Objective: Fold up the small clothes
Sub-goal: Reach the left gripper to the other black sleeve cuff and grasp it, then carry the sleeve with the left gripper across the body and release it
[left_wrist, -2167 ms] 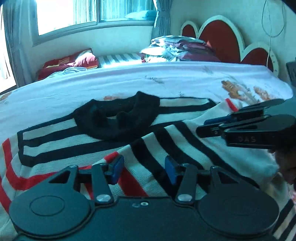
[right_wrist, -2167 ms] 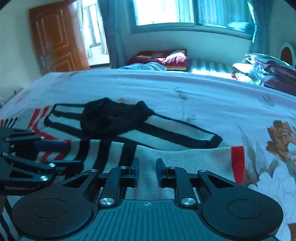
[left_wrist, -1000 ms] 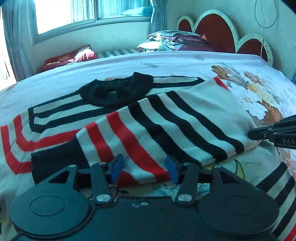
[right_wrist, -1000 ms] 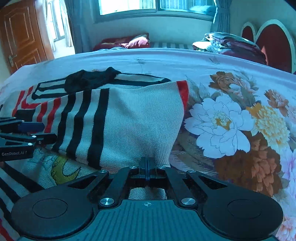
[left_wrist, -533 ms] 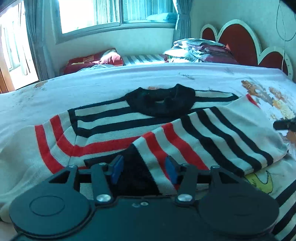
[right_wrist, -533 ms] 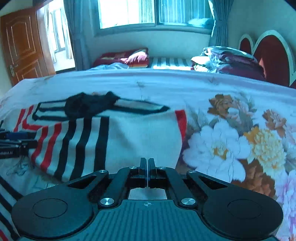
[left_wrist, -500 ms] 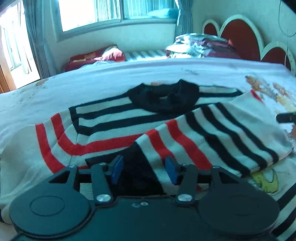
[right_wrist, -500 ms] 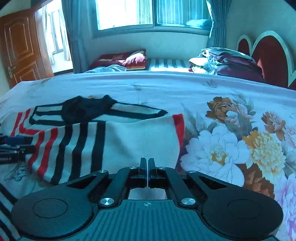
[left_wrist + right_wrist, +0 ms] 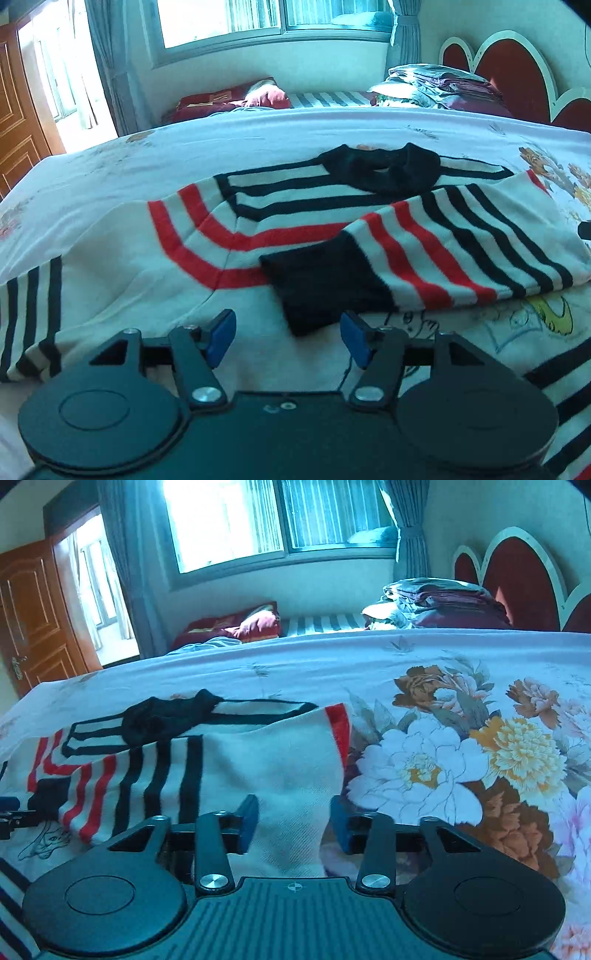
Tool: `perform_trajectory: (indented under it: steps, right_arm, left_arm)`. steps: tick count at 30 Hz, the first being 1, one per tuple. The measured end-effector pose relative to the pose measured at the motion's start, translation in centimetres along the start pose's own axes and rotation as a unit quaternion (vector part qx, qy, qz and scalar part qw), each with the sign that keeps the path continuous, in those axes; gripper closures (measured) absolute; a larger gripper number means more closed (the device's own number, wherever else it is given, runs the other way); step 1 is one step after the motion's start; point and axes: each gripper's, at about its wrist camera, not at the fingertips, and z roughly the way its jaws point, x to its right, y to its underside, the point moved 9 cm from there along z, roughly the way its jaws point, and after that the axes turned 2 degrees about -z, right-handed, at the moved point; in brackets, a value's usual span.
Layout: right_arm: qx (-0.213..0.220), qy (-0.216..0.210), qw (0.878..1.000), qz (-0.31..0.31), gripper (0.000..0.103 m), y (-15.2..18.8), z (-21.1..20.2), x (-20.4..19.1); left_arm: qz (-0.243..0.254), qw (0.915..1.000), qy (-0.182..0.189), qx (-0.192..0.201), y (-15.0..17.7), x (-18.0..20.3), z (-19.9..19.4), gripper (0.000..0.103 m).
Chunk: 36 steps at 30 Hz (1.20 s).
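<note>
On the bed point(image 9: 258, 140), a striped sweater point(image 9: 280, 206) is spread flat w/ its black collar point(image 9: 384, 170) toward the far side. One sleeve point(image 9: 436, 251) is folded across the body, w/ its black cuff point(image 9: 325, 284) lying near the sweater's middle, just ahead of the left tool point(image 9: 288, 338).

Left tool: jaws have just been opening & are seen apart. The cuff tip sits between the blue pads point(image 9: 221, 336), but is not pressed by either; nothing is gripped. White knit & part of a cartoon print point(image 9: 532, 317) are seen below & to the right of it.

Right tool point(image 9: 291, 823): jaws have just been opening & are parted as well. White fabric of the folded sleeve's shoulder end point(image 9: 280, 775) passes between its pads point(image 9: 248, 823), w/ a gap at each side, so it is not clamped. A red band point(image 9: 338, 723) marks the sweater's edge, beside the floral sheet point(image 9: 461, 757).

In the right view, the left tool's tips point(image 9: 11, 812) are seen at the left edge, near the cuff. In the left view, a dark tip of the right tool point(image 9: 584, 229) is just visible at the right edge, by the fold.

Beyond the bed: a window point(image 9: 258, 517), a red pillow point(image 9: 236, 626), a stack of bedding point(image 9: 436, 602), a heart-shaped headboard point(image 9: 517, 579) & a wooden door point(image 9: 33, 620).
</note>
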Motion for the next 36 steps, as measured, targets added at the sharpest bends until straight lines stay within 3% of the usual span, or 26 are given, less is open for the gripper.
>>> perform_trajectory:
  steps: [2, 5, 8, 9, 10, 12, 14, 18, 19, 20, 21, 24, 26, 28, 33, 35, 36]
  right_arm:
    - [-0.045, 0.025, 0.999, -0.014, 0.083, 2.2, 1.0, -0.7]
    - [-0.056, 0.057, 0.996, -0.034, 0.082, 2.2, 1.3, -1.5]
    - [-0.027, 0.057, 0.998, 0.016, 0.082, 0.5, -0.3, -2.0]
    - [-0.020, 0.062, 0.998, 0.023, 0.077, 0.2, -0.7, -2.3]
    - [-0.017, 0.070, 0.997, 0.023, 0.060, 0.0, -1.1, -2.8]
    - [-0.010, 0.073, 0.997, 0.014, 0.048, -0.1, -1.9, -4.2]
    - [-0.015, 0.073, 0.997, 0.005, 0.048, 0.2, -2.1, -6.0]
    - [-0.025, 0.072, 0.997, 0.004, 0.048, 0.9, -2.2, -9.1]
    - [-0.027, 0.069, 0.997, 0.008, 0.048, 1.0, -2.0, -9.8]
    - [-0.028, 0.067, 0.997, 0.012, 0.048, 1.1, -2.0, -10.4]
    - [-0.030, 0.065, 0.997, 0.015, 0.048, 1.2, -1.8, -11.0]
    - [-0.032, 0.059, 0.997, 0.026, 0.048, 1.0, -1.5, -12.6]
    - [-0.032, 0.058, 0.997, 0.031, 0.048, 0.8, -1.3, -13.4]
    - [-0.030, 0.059, 0.997, 0.041, 0.048, 0.4, -1.0, -13.7]
    - [-0.030, 0.059, 0.994, 0.088, 0.048, -0.3, -0.6, -13.2]
    - [-0.031, 0.064, 0.993, 0.098, 0.048, -0.4, -0.5, -12.8]
    - [-0.033, 0.068, 0.992, 0.102, 0.048, -0.4, -0.5, -12.6]
  left_arm:
    - [0.005, 0.9999, -0.001, -0.012, 0.8, -0.7, 0.2, 0.041]
    - [0.000, 0.9998, 0.016, -0.011, 1.2, -1.8, 0.5, 0.041]
    - [-0.001, 0.9997, 0.024, 0.007, 1.0, -3.0, -0.3, 0.041]
    - [-0.004, 0.9997, 0.022, 0.010, 1.1, -3.7, -0.6, 0.041]
    - [-0.012, 0.9996, 0.022, 0.013, 1.3, -4.5, -1.0, 0.039]
    - [-0.029, 0.9993, 0.010, 0.021, 1.7, -6.8, -2.0, 0.032]
    - [-0.048, 0.9982, -0.011, 0.034, 2.3, -9.6, -3.2, 0.027]
    - [-0.136, 0.9883, -0.032, 0.059, 3.9, -17.4, -5.7, 0.030]
    - [-0.178, 0.9809, -0.040, 0.066, 4.5, -20.0, -6.3, 0.037]
    - [-0.219, 0.9721, -0.049, 0.068, 5.2, -22.4, -6.6, 0.056]
    - [-0.268, 0.9596, -0.059, 0.064, 6.0, -25.0, -6.7, 0.058]
    - [-0.411, 0.9065, -0.068, 0.067, 8.6, -31.8, -6.8, 0.057]
    - [-0.468, 0.8793, -0.061, 0.066, 9.8, -34.4, -6.6, 0.055]
    - [-0.506, 0.8584, -0.034, 0.079, 10.1, -35.8, -6.3, 0.052]
    - [-0.545, 0.8325, 0.006, 0.102, 9.6, -38.2, -5.0, 0.052]
    - [-0.557, 0.8236, 0.006, 0.105, 9.5, -38.8, -4.5, 0.064]
    - [-0.553, 0.8282, -0.008, 0.093, 9.5, -38.9, -4.0, 0.074]
